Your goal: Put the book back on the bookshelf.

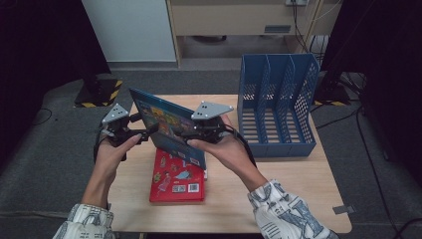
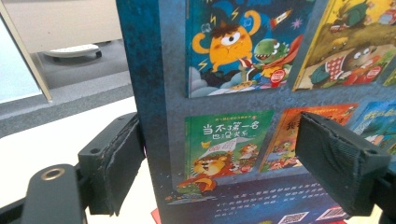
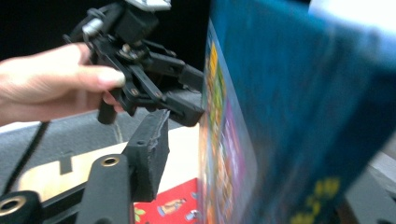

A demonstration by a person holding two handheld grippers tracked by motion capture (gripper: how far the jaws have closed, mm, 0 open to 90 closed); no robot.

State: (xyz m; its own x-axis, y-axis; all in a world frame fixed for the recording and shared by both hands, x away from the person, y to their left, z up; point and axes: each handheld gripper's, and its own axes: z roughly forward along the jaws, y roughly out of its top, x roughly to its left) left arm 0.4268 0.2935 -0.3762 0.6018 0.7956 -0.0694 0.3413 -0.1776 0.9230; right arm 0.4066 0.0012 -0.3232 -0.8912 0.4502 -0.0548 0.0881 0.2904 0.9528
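Glossy flat blue book point(image 1: 166, 127) between ridged black jaws

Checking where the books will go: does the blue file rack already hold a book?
No, the blue file rack has bare slots in the high view.

Laboratory or recording workspace: a small wooden table point(image 1: 278, 184) on grey carpet point(image 1: 45, 164), dark curtains point(image 1: 40, 40) at both sides, loose cables point(image 1: 368, 149) on the floor, hazard tape point(image 1: 102, 94), and a blue file rack point(image 1: 276, 104) on the table.
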